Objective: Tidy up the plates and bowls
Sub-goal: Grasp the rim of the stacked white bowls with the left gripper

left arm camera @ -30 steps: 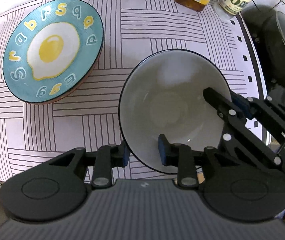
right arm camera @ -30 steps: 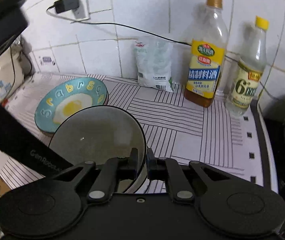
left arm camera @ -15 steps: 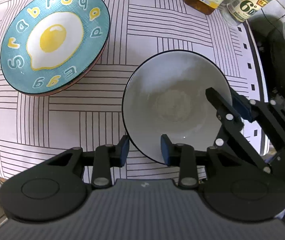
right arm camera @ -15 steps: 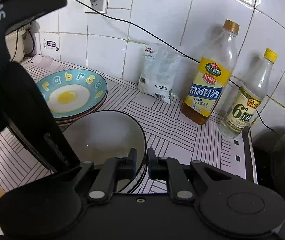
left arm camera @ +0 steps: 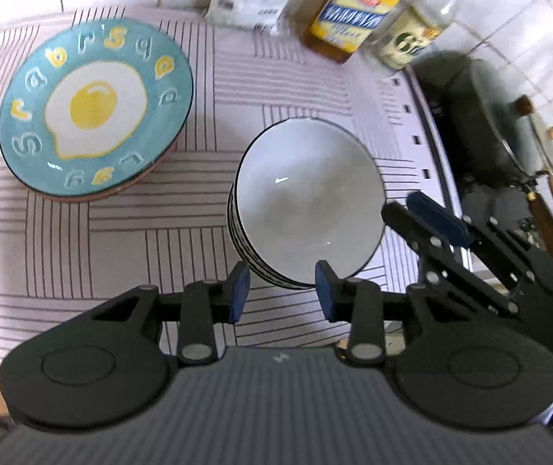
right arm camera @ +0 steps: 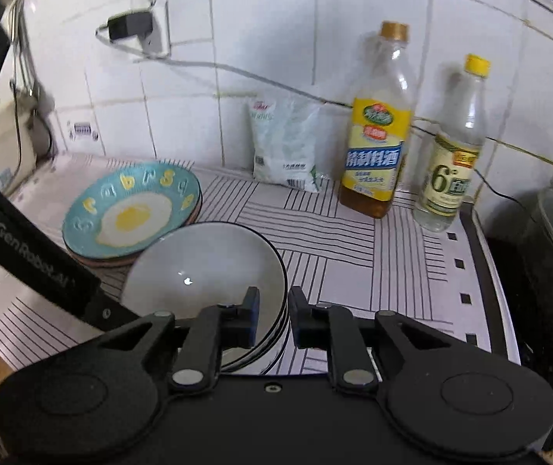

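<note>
Left wrist view: I am letting go of the bowl stack (left arm camera: 309,201) on the striped cloth (left arm camera: 102,255) beside the egg plate (left arm camera: 96,110). My left gripper (left arm camera: 279,290) and right gripper (right arm camera: 270,319) have just been opening, pads off the rim, so the bowls are sitting nested.

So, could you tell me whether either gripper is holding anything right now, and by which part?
Nothing is held. The left gripper and the right gripper have both just been opening, and each straddles the white bowl's rim without pressing on it.
</note>
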Available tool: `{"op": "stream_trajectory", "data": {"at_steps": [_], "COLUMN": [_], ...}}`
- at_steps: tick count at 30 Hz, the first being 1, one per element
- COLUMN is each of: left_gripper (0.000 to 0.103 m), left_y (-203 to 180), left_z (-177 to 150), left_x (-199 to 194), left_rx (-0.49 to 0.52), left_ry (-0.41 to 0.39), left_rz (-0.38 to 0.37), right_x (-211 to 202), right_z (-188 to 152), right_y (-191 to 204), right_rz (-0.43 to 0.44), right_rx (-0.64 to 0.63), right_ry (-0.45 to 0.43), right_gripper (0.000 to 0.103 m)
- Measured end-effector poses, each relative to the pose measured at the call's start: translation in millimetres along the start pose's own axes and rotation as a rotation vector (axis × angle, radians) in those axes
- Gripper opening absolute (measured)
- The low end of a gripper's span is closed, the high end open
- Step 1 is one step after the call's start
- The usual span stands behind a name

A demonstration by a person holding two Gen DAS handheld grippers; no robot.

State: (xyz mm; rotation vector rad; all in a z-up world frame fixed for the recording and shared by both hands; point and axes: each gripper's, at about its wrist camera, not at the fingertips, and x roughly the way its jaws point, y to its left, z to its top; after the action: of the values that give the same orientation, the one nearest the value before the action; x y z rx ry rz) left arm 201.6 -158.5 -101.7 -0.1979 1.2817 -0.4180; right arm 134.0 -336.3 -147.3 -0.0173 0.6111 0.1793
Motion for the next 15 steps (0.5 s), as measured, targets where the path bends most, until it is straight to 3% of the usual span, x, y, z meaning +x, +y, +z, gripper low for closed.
{"op": "stream_trajectory", "data": {"at_steps": [4,6,15], "left_gripper": [0.039,0.040,0.043], "left_y": [10.6,16.4,33.7], "left_z": [-4.4,-5.9,-22.6], "left_x": [-17.7,-24.6,-38.3], "left_rx": [0.019,0.034,0.121], "left_ry": [-0.045,-0.061,-0.117], "left_rz": [-0.009,-0.013,-0.059], "right_x": [-25.2,-33.7,-62.6], "right_z": [-5.5,-9.7,-36.4], "right_y": [8.1,11.6,33.1], "right_rz": [-0.024,-0.055,-0.092], "right_rx": [0.047,0.065,0.083], "right_ry": [-0.032,-0.042,-0.057], "right_gripper": [0.038,0.050,0.064]}}
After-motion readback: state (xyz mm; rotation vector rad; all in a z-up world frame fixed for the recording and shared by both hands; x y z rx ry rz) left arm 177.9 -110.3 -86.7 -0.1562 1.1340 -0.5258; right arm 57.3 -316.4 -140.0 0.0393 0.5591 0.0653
